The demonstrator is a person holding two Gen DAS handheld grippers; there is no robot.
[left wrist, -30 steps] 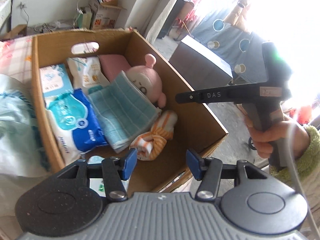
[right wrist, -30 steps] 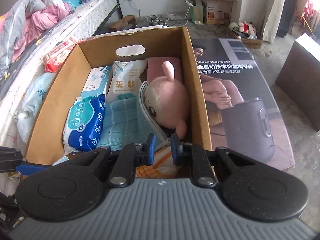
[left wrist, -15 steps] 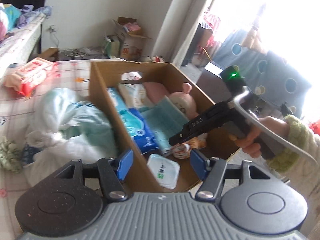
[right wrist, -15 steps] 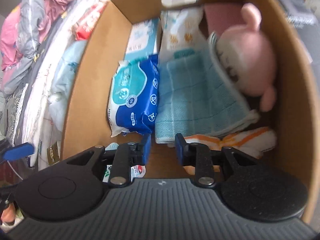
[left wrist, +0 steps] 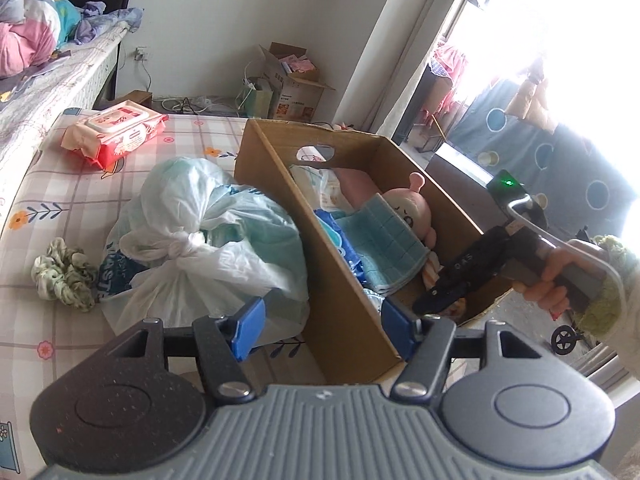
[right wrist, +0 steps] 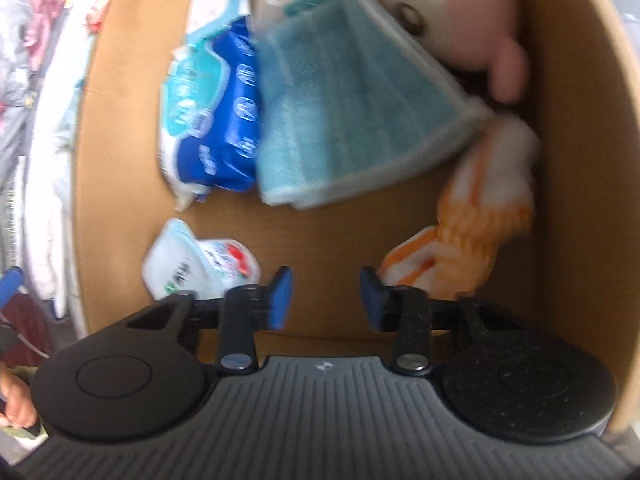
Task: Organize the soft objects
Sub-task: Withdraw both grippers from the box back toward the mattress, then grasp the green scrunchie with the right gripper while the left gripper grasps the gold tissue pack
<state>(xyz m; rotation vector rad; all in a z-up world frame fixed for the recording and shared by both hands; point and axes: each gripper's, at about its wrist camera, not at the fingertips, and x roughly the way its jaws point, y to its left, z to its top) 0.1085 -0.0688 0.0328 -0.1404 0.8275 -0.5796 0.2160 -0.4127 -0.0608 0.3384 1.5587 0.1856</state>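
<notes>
A cardboard box (left wrist: 332, 276) on the bed holds a pink plush doll (left wrist: 412, 208), a folded teal cloth (left wrist: 384, 240), wipes packs and an orange-striped cloth (right wrist: 476, 216). My right gripper (right wrist: 325, 298) points steeply down into the box's near end; its jaws are opening with only the bare box floor (right wrist: 320, 236) between them. The striped cloth lies just beyond its right finger, and a small white packet (right wrist: 192, 264) lies beyond its left finger. My left gripper (left wrist: 322, 328) hangs open and empty over the box's near corner, beside a tied white plastic bag (left wrist: 200, 248).
A green scrunchie (left wrist: 64, 276) lies on the checked bedsheet left of the bag. A red wipes pack (left wrist: 120, 136) sits further back. A blue wipes pack (right wrist: 224, 120) fills the box's left side. A hand (left wrist: 548, 280) holds the right tool. The bed's edge drops off right of the box.
The left view has swung left, from above the box to the bag and scrunchie. The right gripper tipped down deep into the box, and its jaws went from shut to apart.
</notes>
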